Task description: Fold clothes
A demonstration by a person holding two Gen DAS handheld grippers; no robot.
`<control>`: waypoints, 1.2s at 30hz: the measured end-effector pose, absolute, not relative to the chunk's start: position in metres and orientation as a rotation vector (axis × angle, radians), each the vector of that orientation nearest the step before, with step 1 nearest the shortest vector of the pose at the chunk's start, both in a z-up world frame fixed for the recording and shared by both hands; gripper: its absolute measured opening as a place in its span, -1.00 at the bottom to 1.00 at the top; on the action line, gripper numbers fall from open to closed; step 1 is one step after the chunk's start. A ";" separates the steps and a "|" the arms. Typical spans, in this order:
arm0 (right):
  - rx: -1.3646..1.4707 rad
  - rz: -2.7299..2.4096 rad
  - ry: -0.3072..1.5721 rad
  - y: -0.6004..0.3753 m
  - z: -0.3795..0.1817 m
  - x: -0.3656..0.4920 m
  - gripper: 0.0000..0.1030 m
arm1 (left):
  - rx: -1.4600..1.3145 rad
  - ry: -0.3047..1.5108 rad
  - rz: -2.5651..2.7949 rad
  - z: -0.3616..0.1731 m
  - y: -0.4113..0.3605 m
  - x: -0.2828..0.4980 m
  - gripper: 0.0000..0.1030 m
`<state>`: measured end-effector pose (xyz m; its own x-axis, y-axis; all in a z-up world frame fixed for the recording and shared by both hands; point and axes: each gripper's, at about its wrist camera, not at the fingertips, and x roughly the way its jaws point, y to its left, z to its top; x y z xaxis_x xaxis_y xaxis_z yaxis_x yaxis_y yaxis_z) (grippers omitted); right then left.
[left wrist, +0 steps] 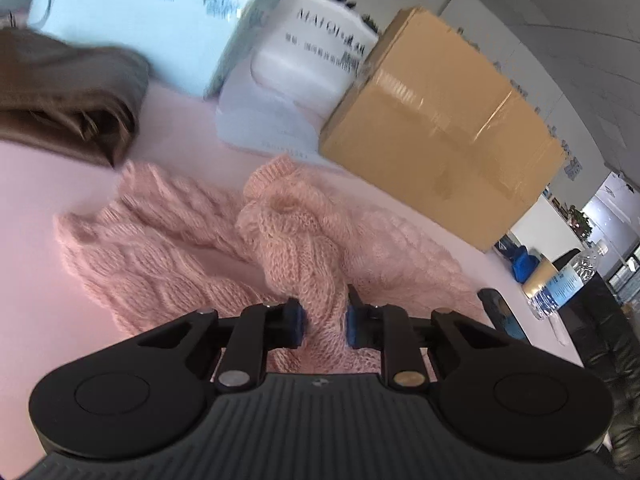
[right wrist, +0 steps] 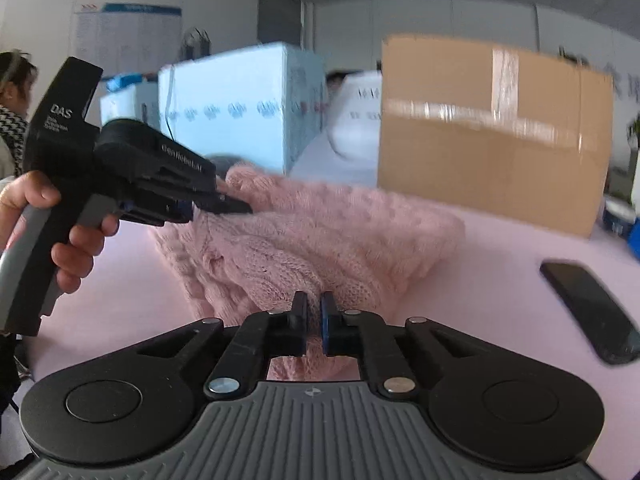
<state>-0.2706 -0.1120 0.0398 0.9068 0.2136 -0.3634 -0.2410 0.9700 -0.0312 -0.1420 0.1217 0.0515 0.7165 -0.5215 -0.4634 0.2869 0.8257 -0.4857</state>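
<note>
A pink cable-knit sweater (left wrist: 296, 240) lies bunched on the pink table (left wrist: 36, 280). In the left wrist view my left gripper (left wrist: 323, 312) is shut on a thick raised fold of the knit, which is pinched between its blue pads. The right wrist view shows the same sweater (right wrist: 340, 232) spread ahead. There my right gripper (right wrist: 314, 314) is shut on a thin edge at the sweater's near side. My left gripper (right wrist: 228, 204), held by a hand (right wrist: 68, 248), bites the sweater's far left part.
A cardboard box (right wrist: 492, 132), a light blue box (right wrist: 240, 108) and a white bag (left wrist: 312, 68) line the table's far side. A folded brown garment (left wrist: 68, 96) lies at the left. A dark phone (right wrist: 592, 308) and a water bottle (left wrist: 564, 284) sit at the right. A person (right wrist: 12, 92) is far left.
</note>
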 end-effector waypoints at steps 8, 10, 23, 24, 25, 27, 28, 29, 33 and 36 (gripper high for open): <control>-0.124 0.342 0.388 -0.108 0.043 -0.304 -0.88 | -0.338 0.571 -0.472 0.065 0.138 -0.186 -0.67; -0.135 0.362 0.426 -0.106 0.033 -0.302 -0.88 | -0.334 0.582 -0.454 0.057 0.141 -0.186 -0.66; -0.019 0.486 0.439 -0.117 0.038 -0.291 0.03 | -0.444 0.580 -0.364 0.029 0.172 -0.192 0.78; 0.016 0.480 0.429 -0.122 0.045 -0.291 0.06 | -0.453 0.556 -0.353 0.034 0.176 -0.200 0.80; 0.049 0.468 0.422 -0.126 0.053 -0.290 0.18 | -0.443 0.516 -0.349 0.041 0.177 -0.209 0.80; 0.103 0.407 0.437 -0.134 0.063 -0.285 0.28 | -0.384 0.461 -0.334 0.055 0.176 -0.224 0.83; 0.142 0.375 0.458 -0.140 0.065 -0.280 0.31 | -0.344 0.461 -0.323 0.061 0.173 -0.229 0.85; 0.185 0.343 0.481 -0.147 0.066 -0.274 0.33 | -0.302 0.489 -0.315 0.064 0.167 -0.231 0.87; 0.380 0.320 0.598 -0.170 0.055 -0.246 0.34 | -0.332 0.627 -0.308 0.054 0.158 -0.213 0.87; 0.462 0.237 0.594 -0.179 0.048 -0.225 0.34 | -0.445 0.700 -0.272 0.040 0.159 -0.186 0.87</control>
